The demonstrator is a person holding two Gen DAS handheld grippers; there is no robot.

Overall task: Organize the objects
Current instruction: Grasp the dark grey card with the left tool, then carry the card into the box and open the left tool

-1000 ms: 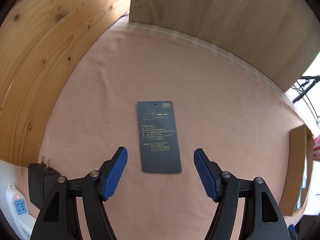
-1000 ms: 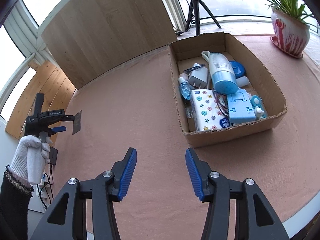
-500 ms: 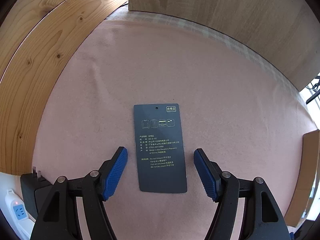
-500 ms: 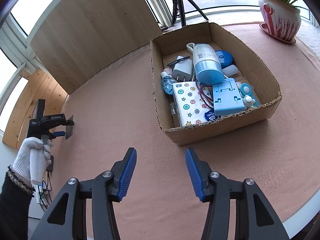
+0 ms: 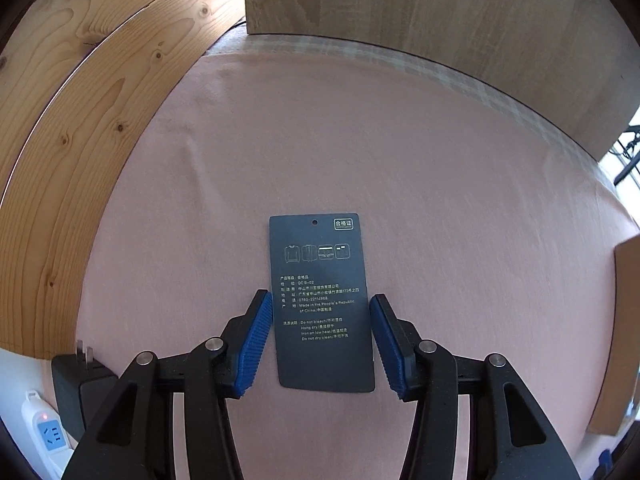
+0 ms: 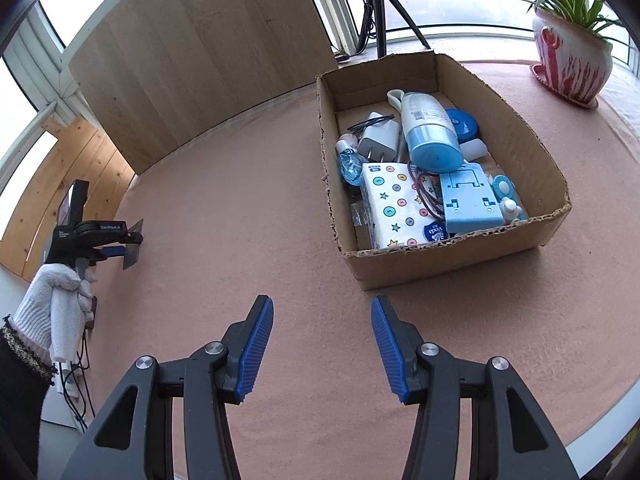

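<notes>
The blue pads of the left gripper stood on either side of a dark card, one at each long edge. The left pad appeared to touch its edge, while a thin gap showed at the right, so whether the grip had closed on the card cannot be told. In the right wrist view the card seemed to stand clear of the pink cloth, edge-on between the fingers. Gripping across the narrow width would keep a thin, flat card from bending. A gloved hand held the gripper's handle near the wooden wall, beside a black plug and a power strip.

The right gripper hung released, its pads apart with nothing between them, above bare cloth just in front of the cardboard box. The box already held a bottle, a charger and a tissue pack, and was probably the card's destination.
</notes>
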